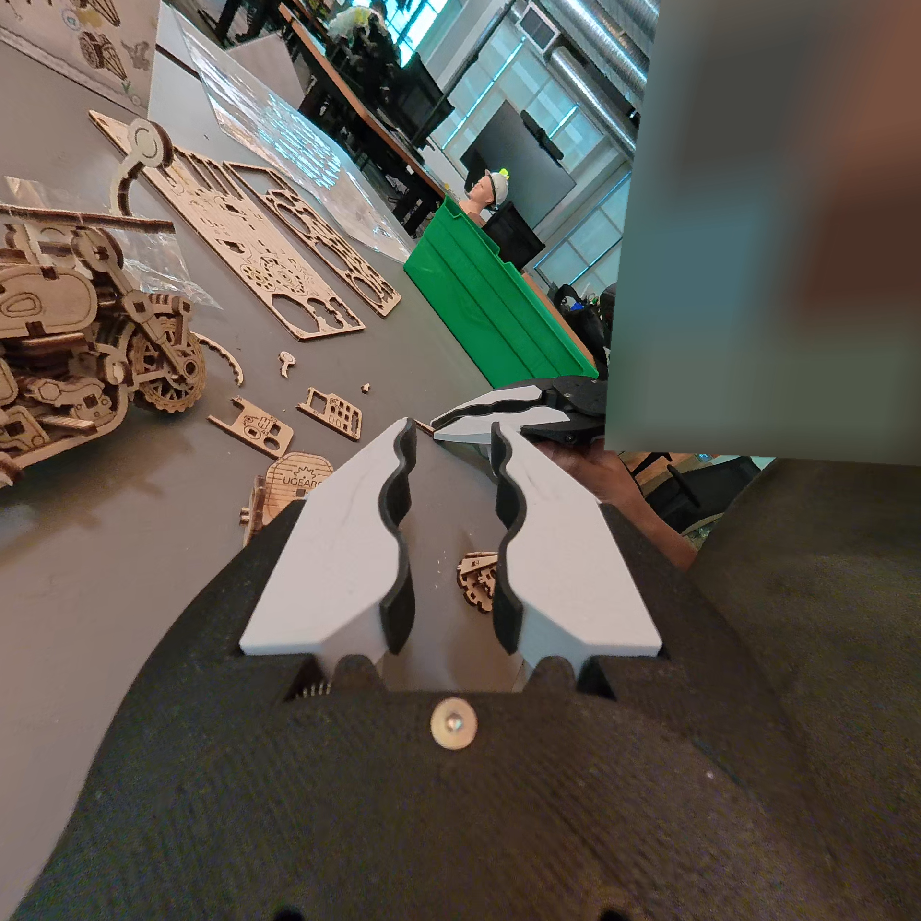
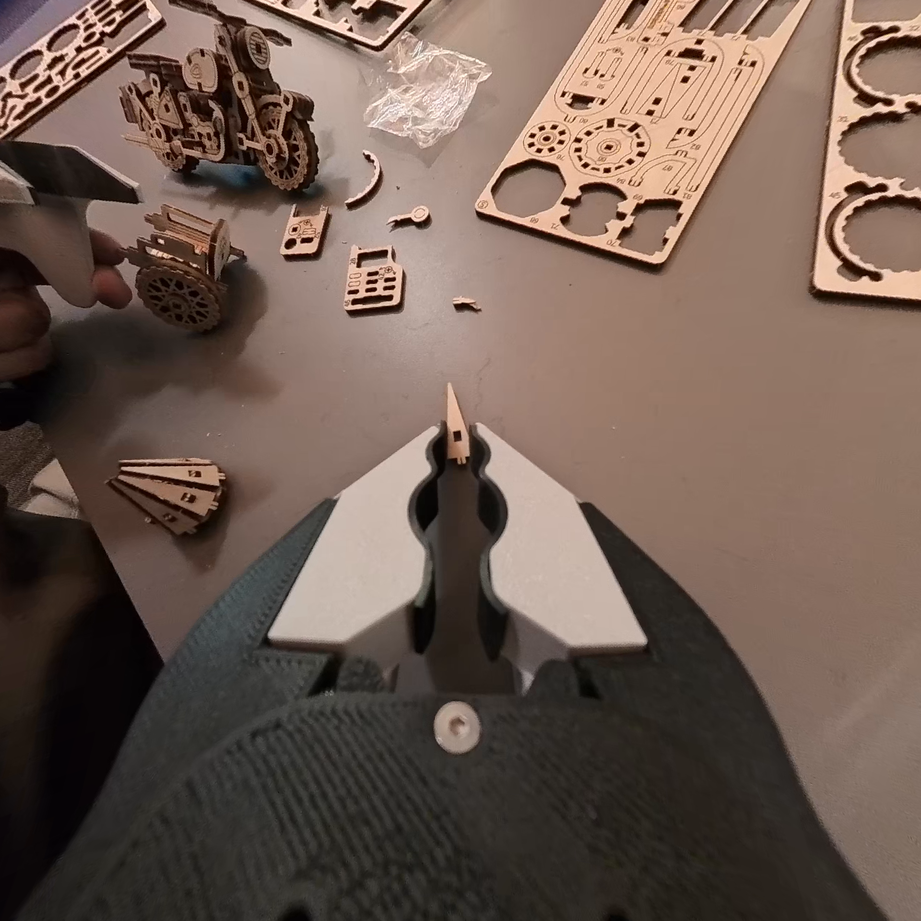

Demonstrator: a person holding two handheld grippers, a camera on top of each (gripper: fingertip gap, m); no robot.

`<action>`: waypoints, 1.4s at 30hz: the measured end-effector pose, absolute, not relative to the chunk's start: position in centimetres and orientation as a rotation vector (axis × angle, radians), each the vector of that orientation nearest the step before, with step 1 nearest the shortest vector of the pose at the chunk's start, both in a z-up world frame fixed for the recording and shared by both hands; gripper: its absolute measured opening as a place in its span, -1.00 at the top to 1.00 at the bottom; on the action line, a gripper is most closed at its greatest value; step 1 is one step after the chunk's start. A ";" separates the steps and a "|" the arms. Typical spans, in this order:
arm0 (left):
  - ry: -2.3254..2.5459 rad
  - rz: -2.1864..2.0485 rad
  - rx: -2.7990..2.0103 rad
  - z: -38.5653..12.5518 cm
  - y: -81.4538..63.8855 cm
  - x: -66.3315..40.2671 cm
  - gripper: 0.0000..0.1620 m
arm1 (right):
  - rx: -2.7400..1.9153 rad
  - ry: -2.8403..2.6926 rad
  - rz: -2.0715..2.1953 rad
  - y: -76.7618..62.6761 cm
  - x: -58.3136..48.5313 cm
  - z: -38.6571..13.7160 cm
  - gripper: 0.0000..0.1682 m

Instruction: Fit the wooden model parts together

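Note:
My right gripper (image 2: 457,432) is shut on a small pointed wooden piece (image 2: 454,423), held a little above the grey table (image 2: 623,423). It also shows in the left wrist view (image 1: 448,423), just beyond my left fingertips. My left gripper (image 1: 452,432) is open and empty above the table. A fan-shaped wooden part (image 1: 476,580) lies under it, and also shows in the right wrist view (image 2: 172,491). A built wooden motorcycle (image 2: 224,109) (image 1: 75,349) stands at the far left. A wooden sidecar with a wheel (image 2: 184,269) stands nearer, partly hidden in the left wrist view (image 1: 294,483).
Small flat wooden parts (image 2: 374,286) (image 2: 305,231), a curved piece (image 2: 366,182) and a key-shaped piece (image 2: 413,217) lie loose. Punched-out wooden sheets (image 2: 638,134) (image 2: 877,149) lie to the right. Crumpled plastic wrap (image 2: 423,94) lies behind. A green bin (image 1: 493,309) stands at the table's far edge. The tips of one gripper are about 15 cm away from the tips of the other. The built wooden motorcycle (image 2: 224,109) sits 9 cm or so from the ends of my left fingers.

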State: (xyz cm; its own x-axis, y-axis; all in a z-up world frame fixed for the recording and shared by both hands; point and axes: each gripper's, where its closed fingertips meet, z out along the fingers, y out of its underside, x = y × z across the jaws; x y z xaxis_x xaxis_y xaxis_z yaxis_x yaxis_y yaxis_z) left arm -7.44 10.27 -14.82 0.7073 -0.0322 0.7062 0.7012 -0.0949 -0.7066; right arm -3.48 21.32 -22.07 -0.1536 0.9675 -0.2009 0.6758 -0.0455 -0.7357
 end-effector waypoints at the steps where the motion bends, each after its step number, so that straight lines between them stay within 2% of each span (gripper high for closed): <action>1: -0.565 -0.672 -1.558 -14.8 10.3 -7.5 0.66 | -1.737 -1.855 1.041 21.3 -3.5 -22.1 0.92; 21: -0.524 -0.587 -1.540 -13.8 9.0 -7.8 0.68 | -1.689 -1.866 0.976 21.2 -3.3 -22.1 0.91; 28: -0.485 -0.551 -1.559 -13.6 9.0 -7.2 0.70 | -1.672 -1.855 0.927 21.6 -3.2 -22.0 0.77; 42: -0.360 -0.448 -1.630 -13.9 9.1 -5.2 0.72 | -1.590 -1.775 1.008 20.8 -3.4 -19.5 0.72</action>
